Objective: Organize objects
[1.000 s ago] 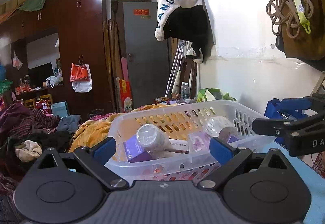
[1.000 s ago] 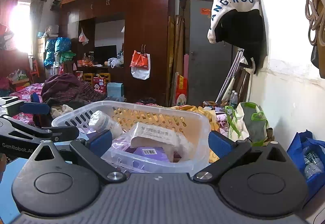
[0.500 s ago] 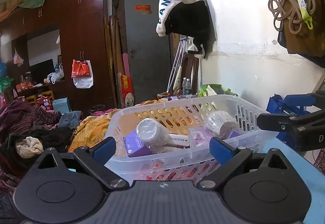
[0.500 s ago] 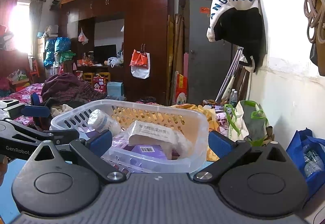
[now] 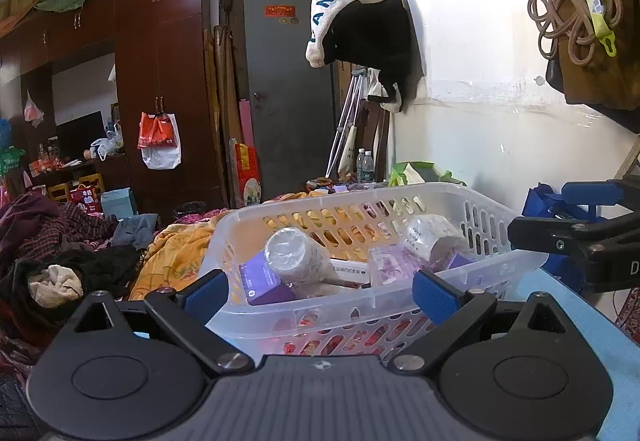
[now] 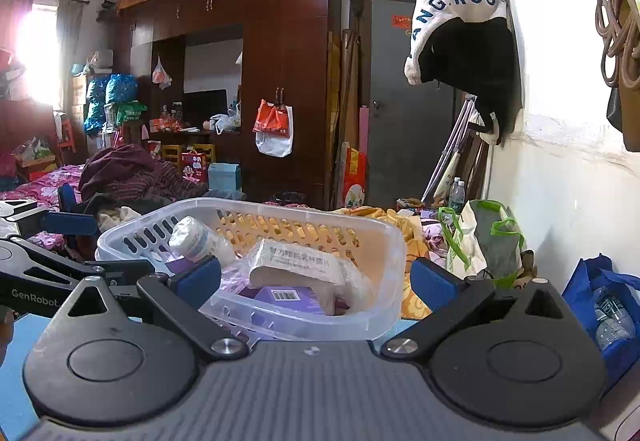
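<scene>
A clear plastic basket [image 5: 492, 213] stands on a blue table top [image 5: 592, 325], filled with wrapped bottles [image 5: 294, 255], purple boxes [image 5: 262, 281] and a wrapped white box [image 6: 298, 261]. It also shows in the right wrist view [image 6: 394, 241]. My left gripper [image 5: 320, 293] is open and empty, its fingers spread just in front of the basket's near wall. My right gripper [image 6: 316, 279] is open and empty, at the basket's near right corner. Each gripper shows at the edge of the other's view.
A white wall [image 5: 480, 81] with a hanging cap [image 5: 352, 1] and bags runs along the right. A blue bag with bottles [image 6: 608, 305] sits low on the right. Clothes and a yellow blanket [image 5: 176, 253] lie behind the basket. A dark wardrobe [image 5: 160, 81] stands beyond.
Both grippers have drawn slightly back and up from the basket, which now sits a little lower in both views. The jaws stay open.
</scene>
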The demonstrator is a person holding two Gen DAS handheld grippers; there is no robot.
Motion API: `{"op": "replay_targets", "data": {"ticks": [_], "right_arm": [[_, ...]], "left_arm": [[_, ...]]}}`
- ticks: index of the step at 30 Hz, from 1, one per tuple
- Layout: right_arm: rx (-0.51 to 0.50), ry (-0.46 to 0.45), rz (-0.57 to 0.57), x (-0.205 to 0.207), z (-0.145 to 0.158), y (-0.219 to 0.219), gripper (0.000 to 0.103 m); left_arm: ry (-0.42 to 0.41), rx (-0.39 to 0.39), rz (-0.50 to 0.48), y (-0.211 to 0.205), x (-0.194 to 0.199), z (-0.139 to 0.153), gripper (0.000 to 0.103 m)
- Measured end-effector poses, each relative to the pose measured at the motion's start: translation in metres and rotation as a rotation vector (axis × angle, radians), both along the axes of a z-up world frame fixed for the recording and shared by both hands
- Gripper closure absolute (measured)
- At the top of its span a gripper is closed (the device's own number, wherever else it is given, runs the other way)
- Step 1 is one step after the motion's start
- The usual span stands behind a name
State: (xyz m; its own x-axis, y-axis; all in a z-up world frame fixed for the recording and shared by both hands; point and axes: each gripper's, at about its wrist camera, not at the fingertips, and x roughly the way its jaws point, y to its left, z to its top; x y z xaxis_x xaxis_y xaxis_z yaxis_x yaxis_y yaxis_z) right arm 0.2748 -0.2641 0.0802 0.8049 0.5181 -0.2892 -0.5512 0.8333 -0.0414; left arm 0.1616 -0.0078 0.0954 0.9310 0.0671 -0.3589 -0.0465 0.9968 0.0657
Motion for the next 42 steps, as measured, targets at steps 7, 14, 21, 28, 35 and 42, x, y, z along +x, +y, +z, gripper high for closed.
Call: {"op": "replay_targets", "data": {"ticks": [7, 14, 21, 28, 35, 42], "right_arm": [[0.0, 0.0, -0.001, -0.0001, 0.0005, -0.0005, 0.0], [-0.005, -0.001, 0.001, -0.0014, -0.0009, -0.0006, 0.0], [-0.006, -0.001, 0.003, -0.0016, -0.0015, -0.0006, 0.0], [-0.009, 0.002, 0.005, -0.0004, -0.003, 0.0001, 0.0], [-0.01, 0.006, 0.007, 0.0009, -0.0043, -0.0003, 0.0], [-0.01, 0.006, 0.006, 0.0018, -0.0043, -0.0007, 0.0]], "left_arm": [[0.004, -0.001, -0.006, -0.0006, 0.0008, -0.0007, 0.003], [0.013, -0.004, -0.015, -0.0018, 0.002, -0.0018, 0.003], [0.013, -0.006, -0.017, -0.0021, 0.0016, -0.0021, 0.003], [0.014, -0.008, -0.018, -0.0023, 0.0018, -0.0025, 0.003], [0.017, -0.01, -0.02, -0.0033, 0.0026, -0.002, 0.003], [0.018, -0.012, -0.021, -0.0039, 0.0026, -0.0028, 0.003]]}}
